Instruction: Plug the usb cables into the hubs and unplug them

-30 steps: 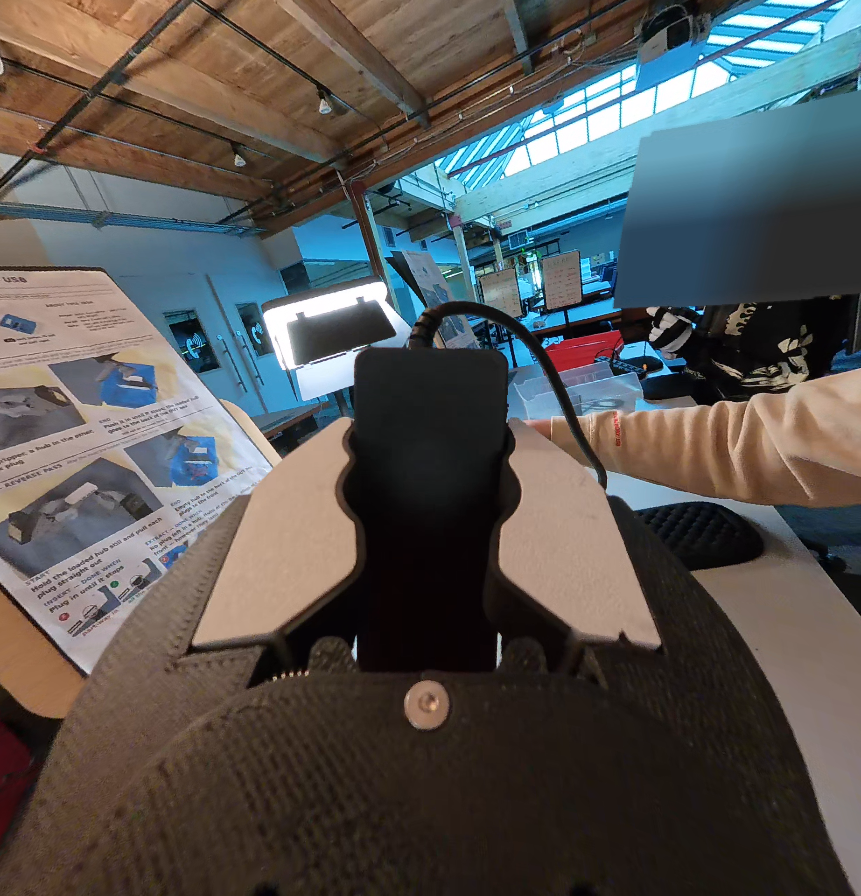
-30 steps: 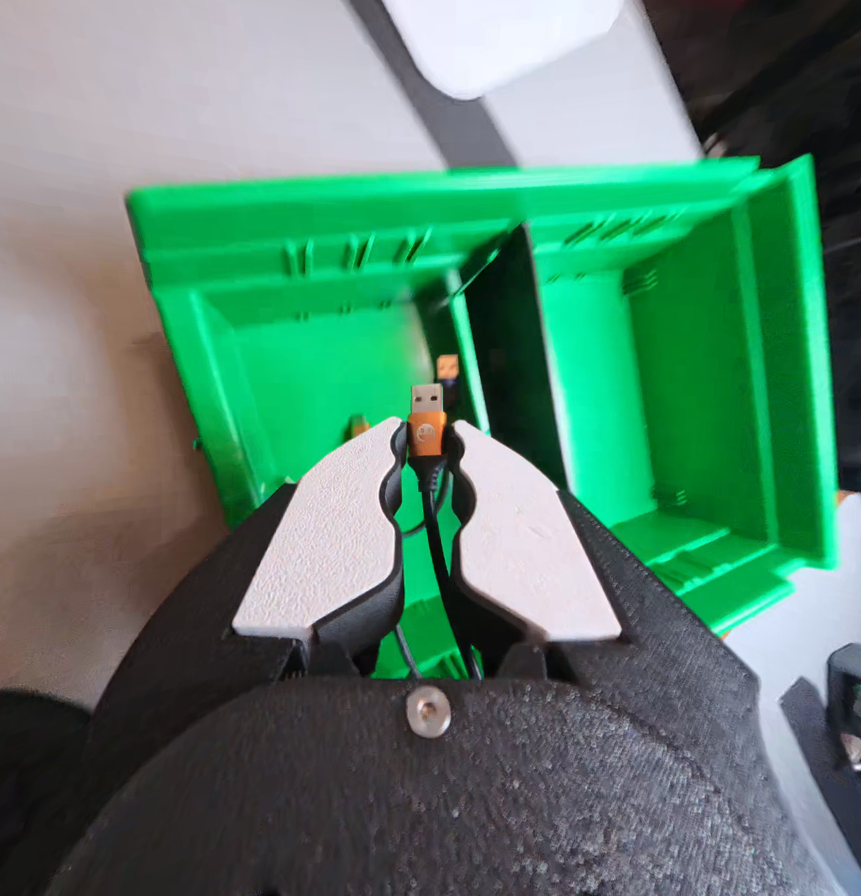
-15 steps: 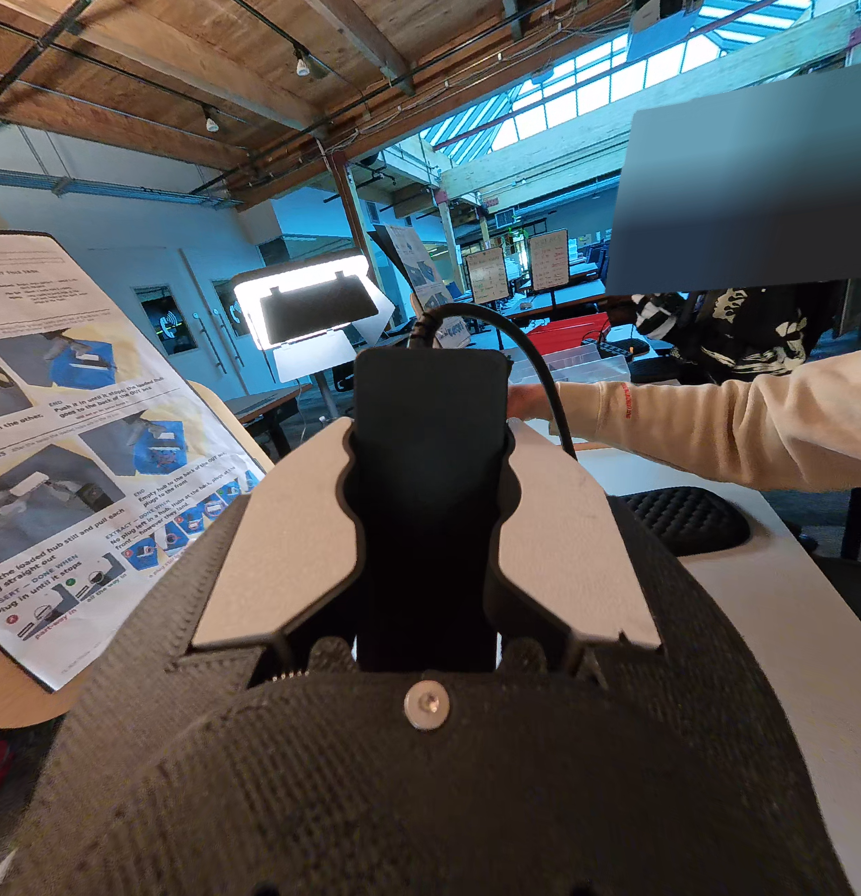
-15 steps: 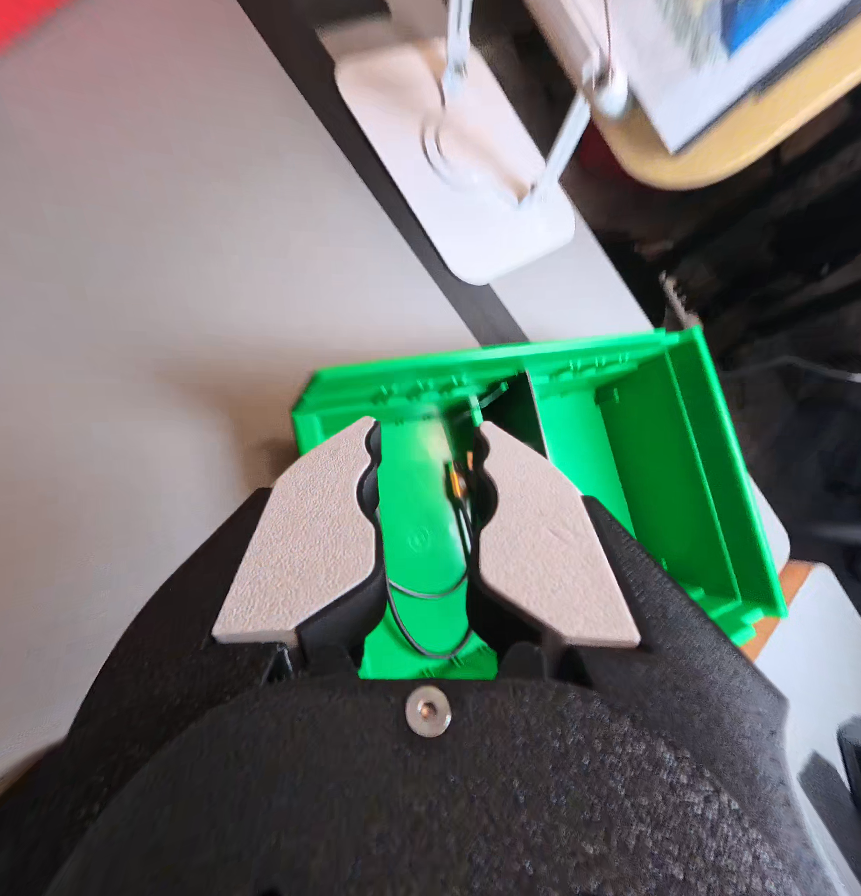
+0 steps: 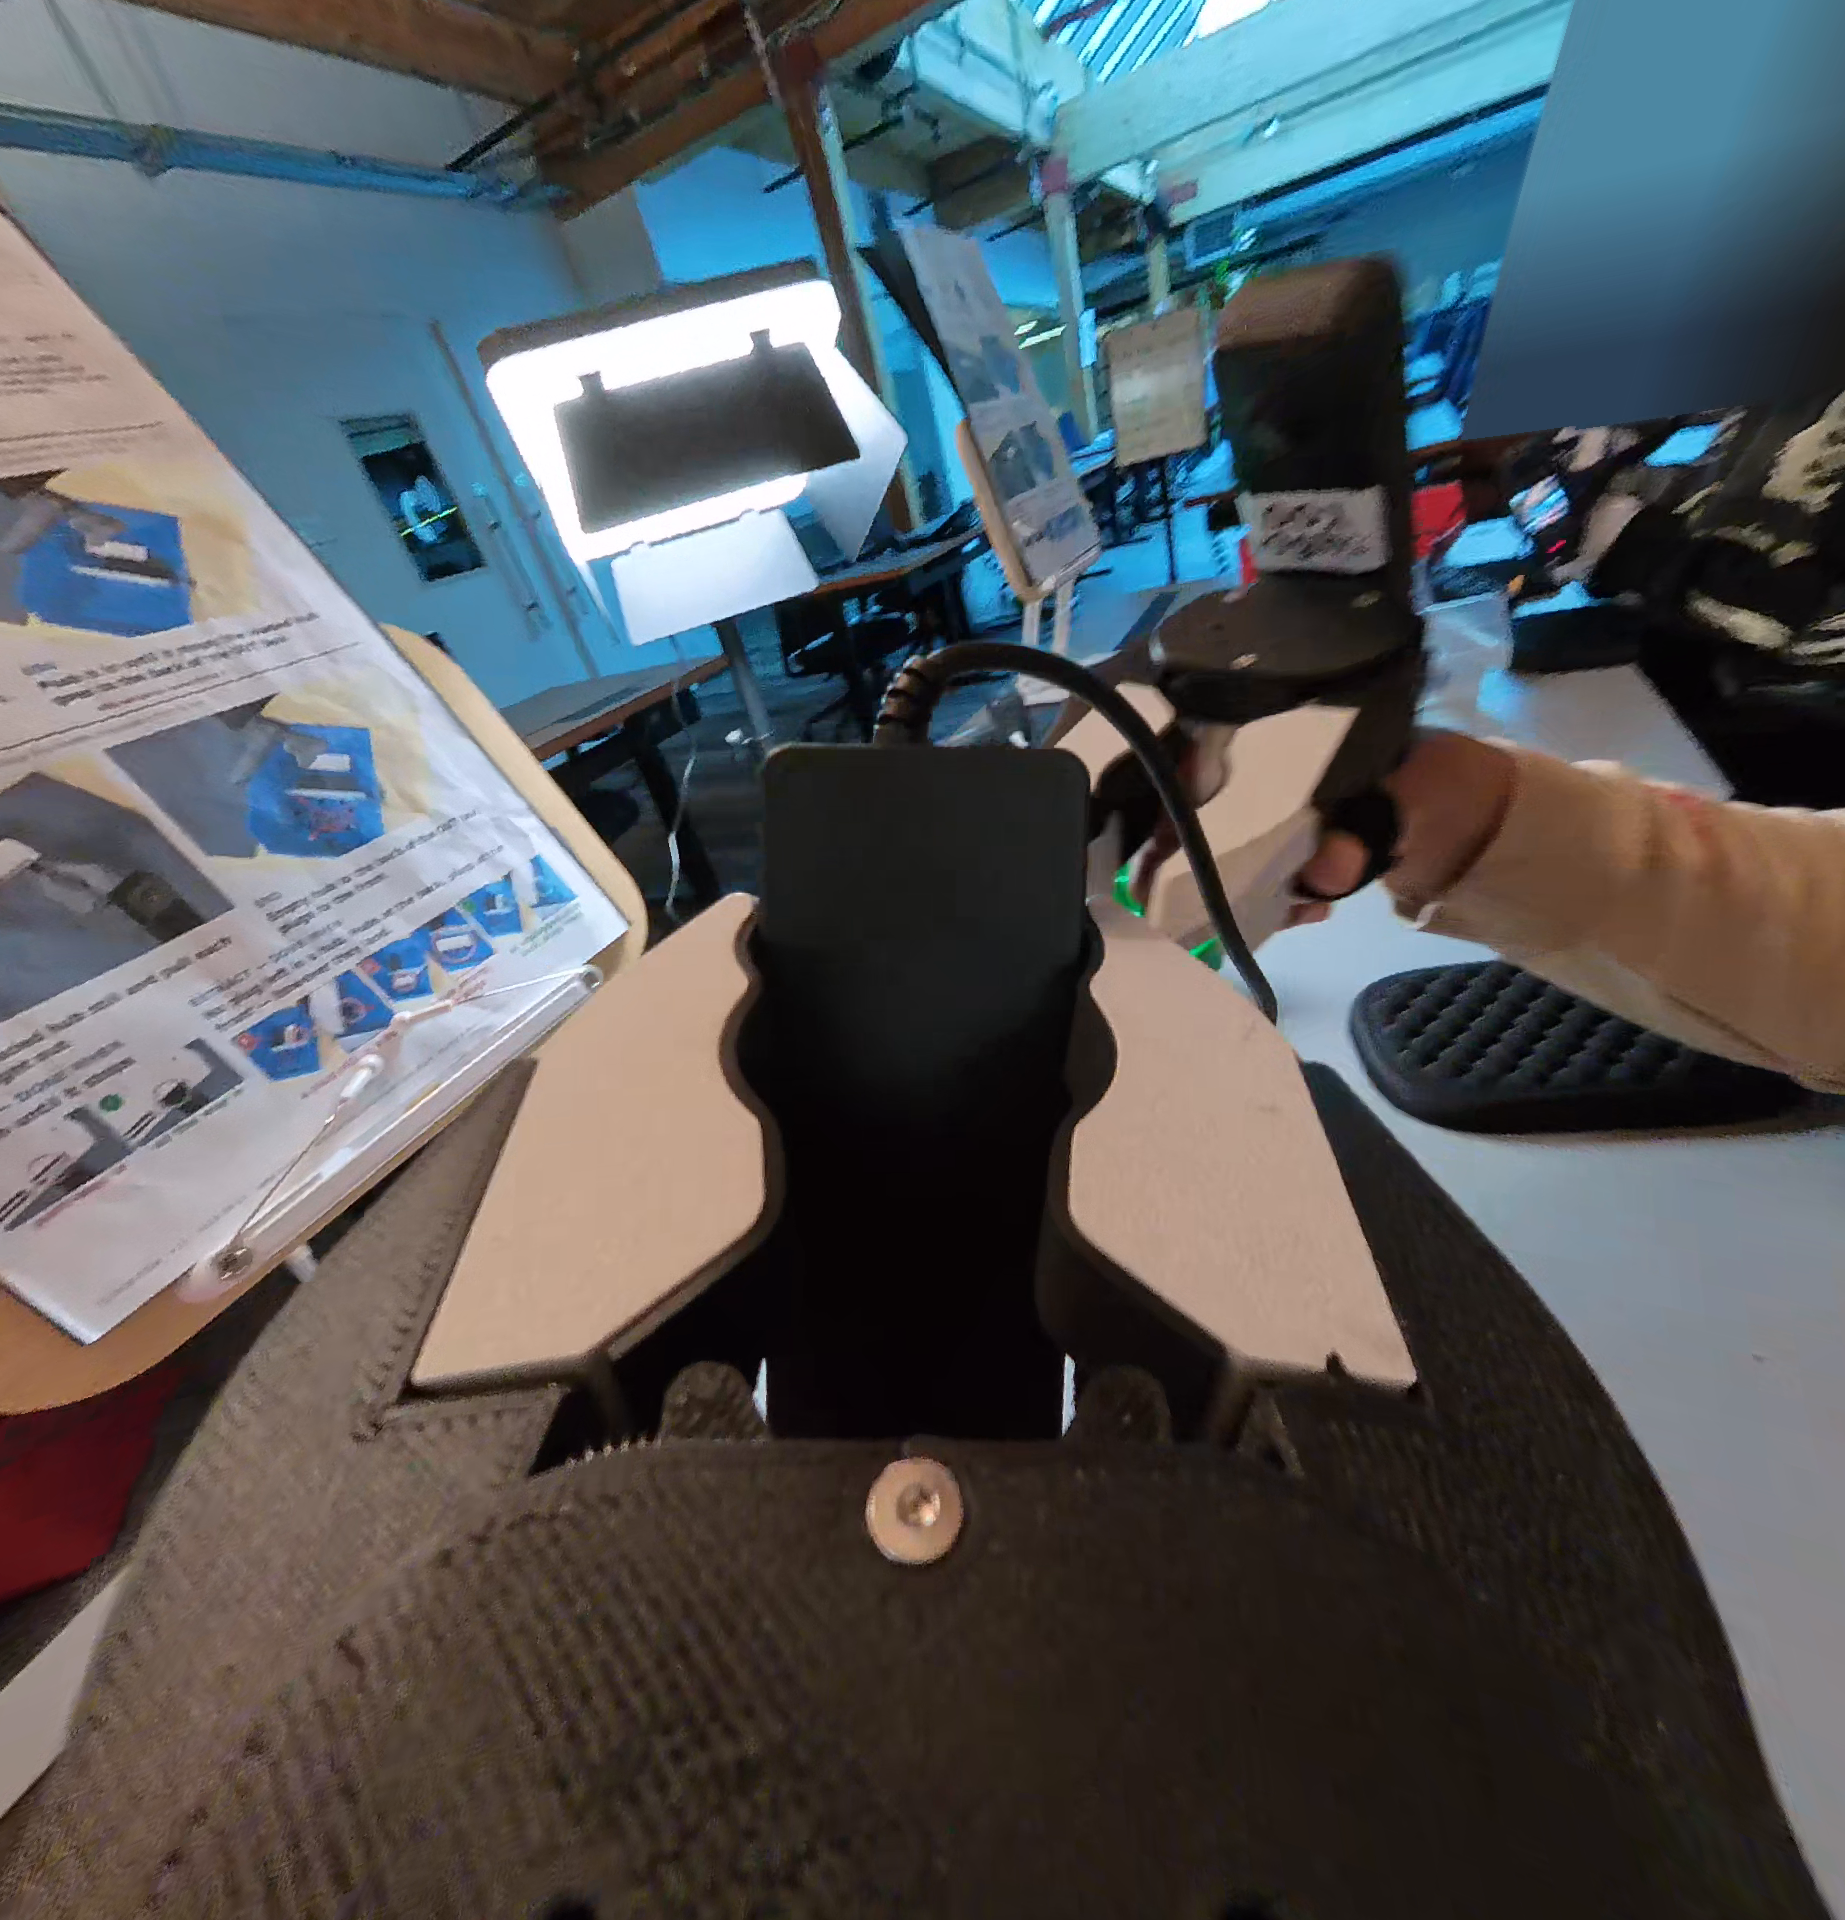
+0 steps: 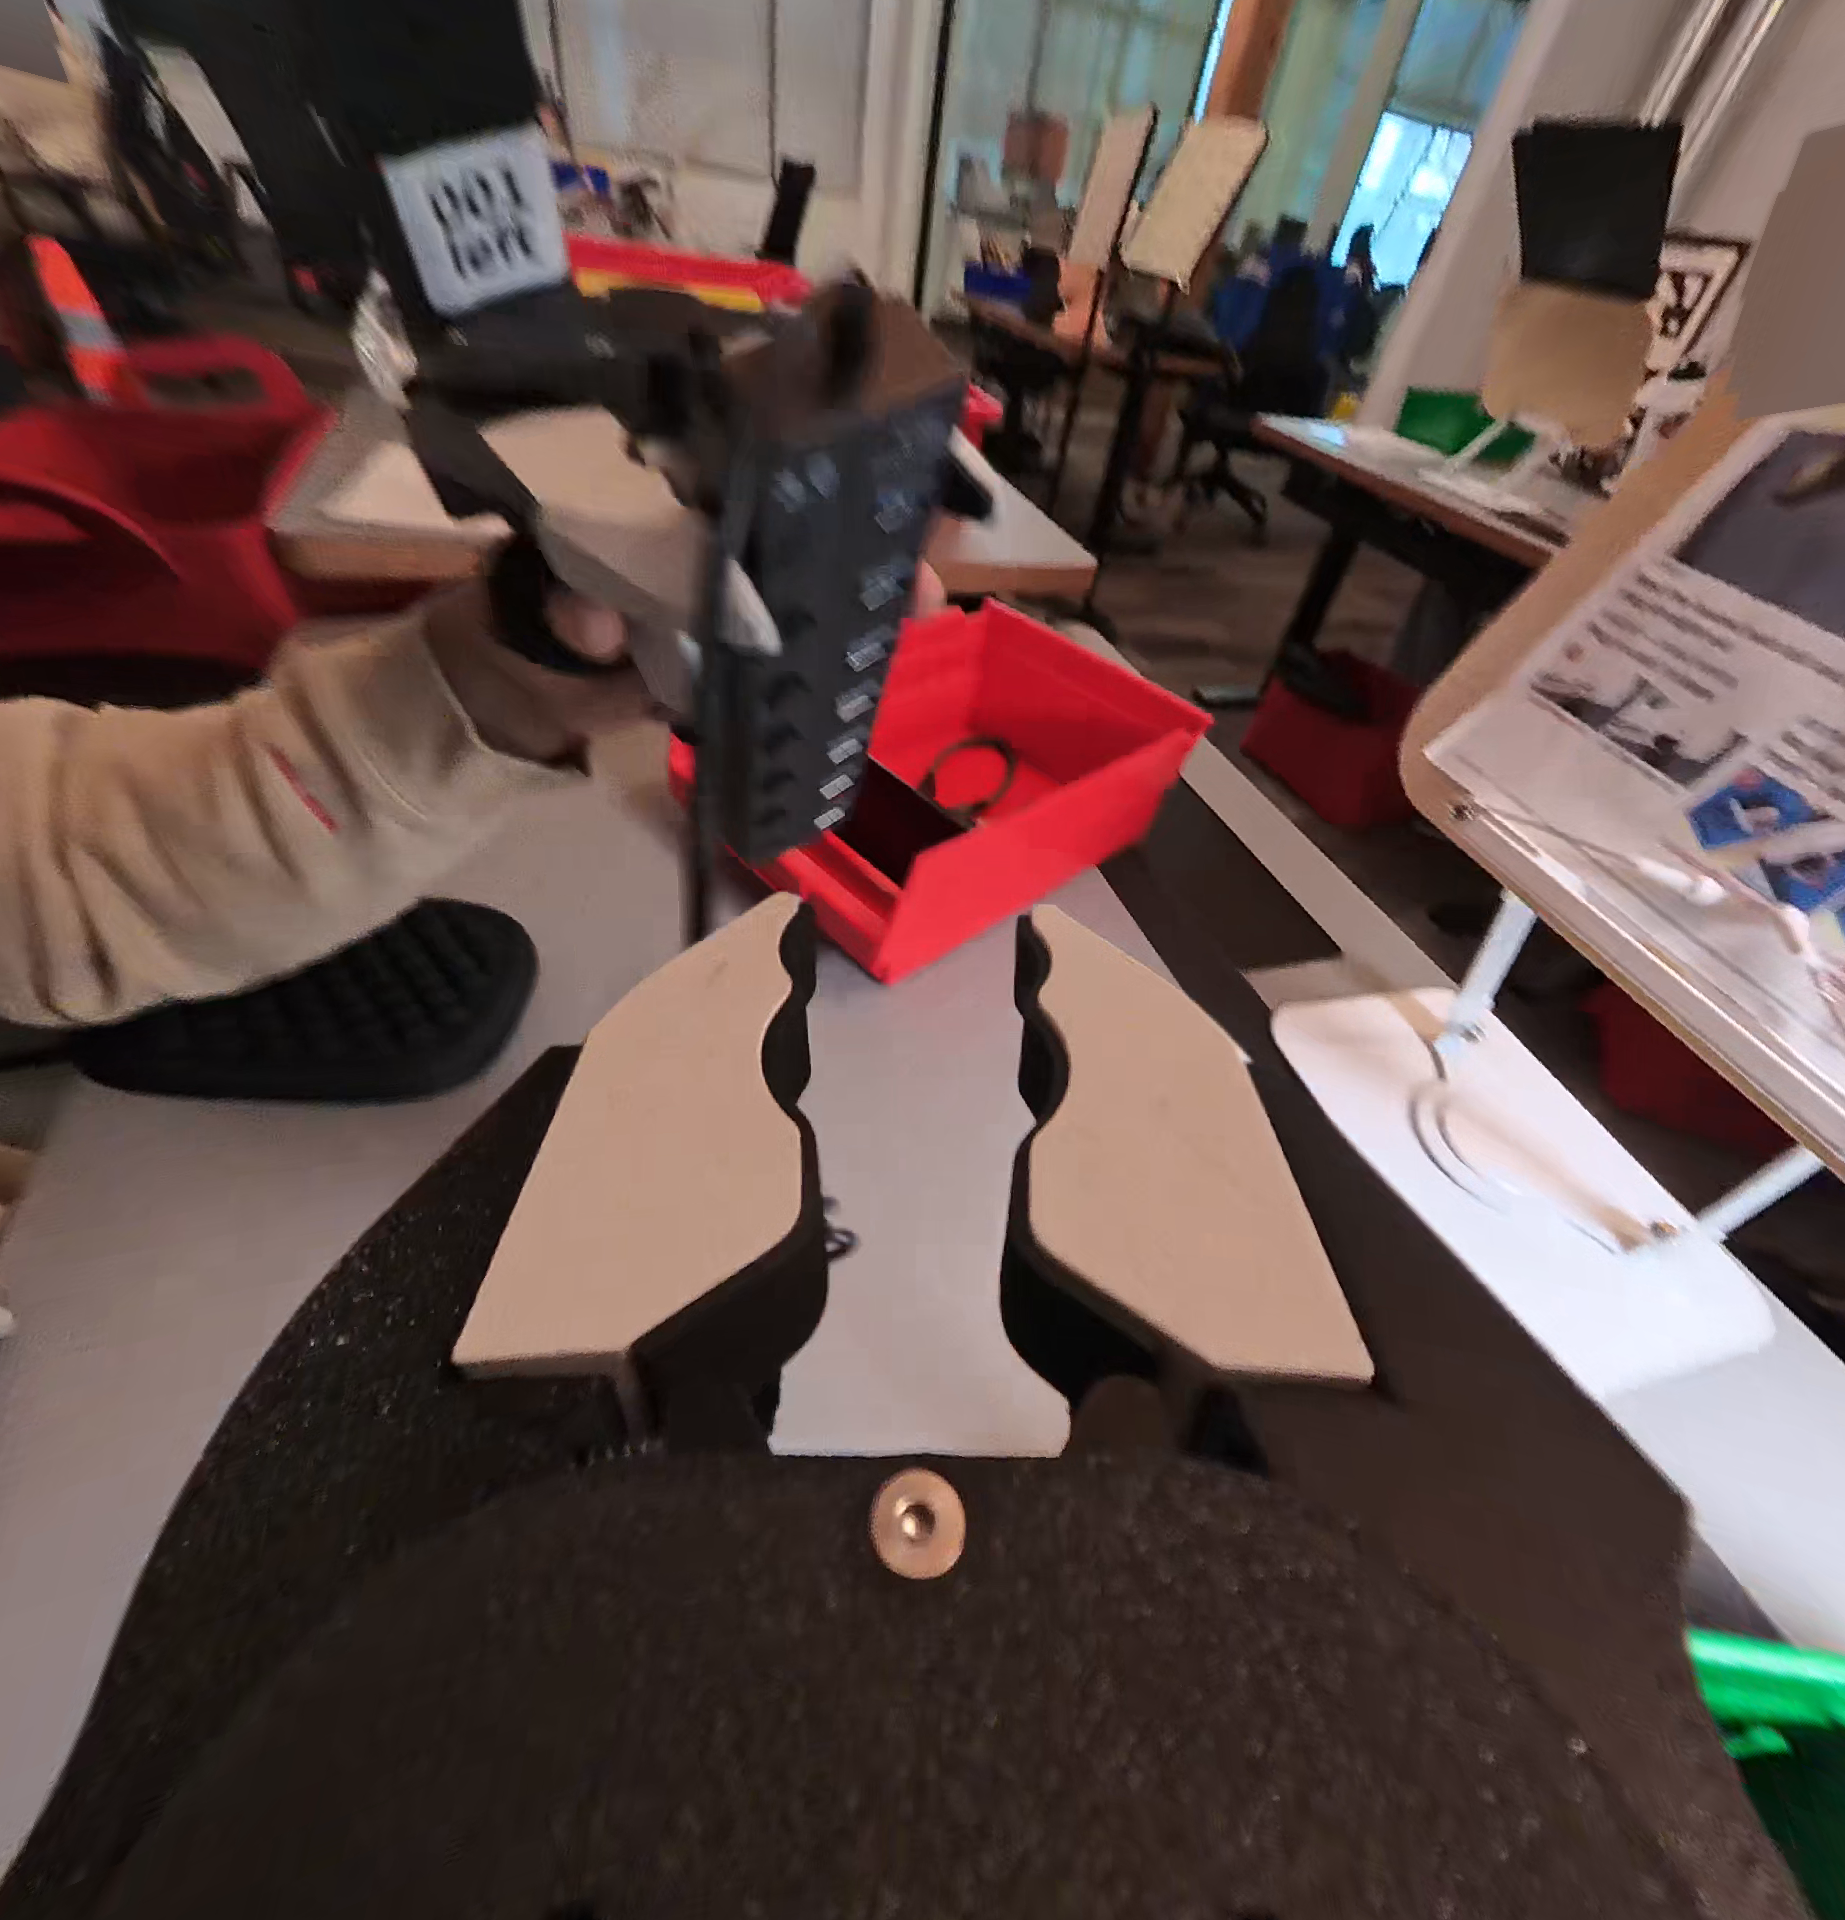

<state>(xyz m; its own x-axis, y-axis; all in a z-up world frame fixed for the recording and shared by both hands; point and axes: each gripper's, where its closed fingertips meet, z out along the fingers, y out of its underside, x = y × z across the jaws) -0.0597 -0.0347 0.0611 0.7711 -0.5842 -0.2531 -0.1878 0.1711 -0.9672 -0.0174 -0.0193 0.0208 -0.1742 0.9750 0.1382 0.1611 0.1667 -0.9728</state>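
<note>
Hub [image 5: 923, 997], a black slab with its thick cable [image 5: 1157, 769] arching off the far end, sits pinched upright in the left claw [image 5: 923, 935]. Seen from the right wrist view, its port side [image 6: 824, 644] hangs above a red bin [image 6: 1011, 790] on the grey counter [image 6: 222, 1226]. Right claw [image 6: 913, 935] is spread and holds nothing, pointing at that bin. An instruction sheet [image 6: 1728, 727] stands to its right, a green bin edge [image 6: 1791, 1704] near the camera.
</note>
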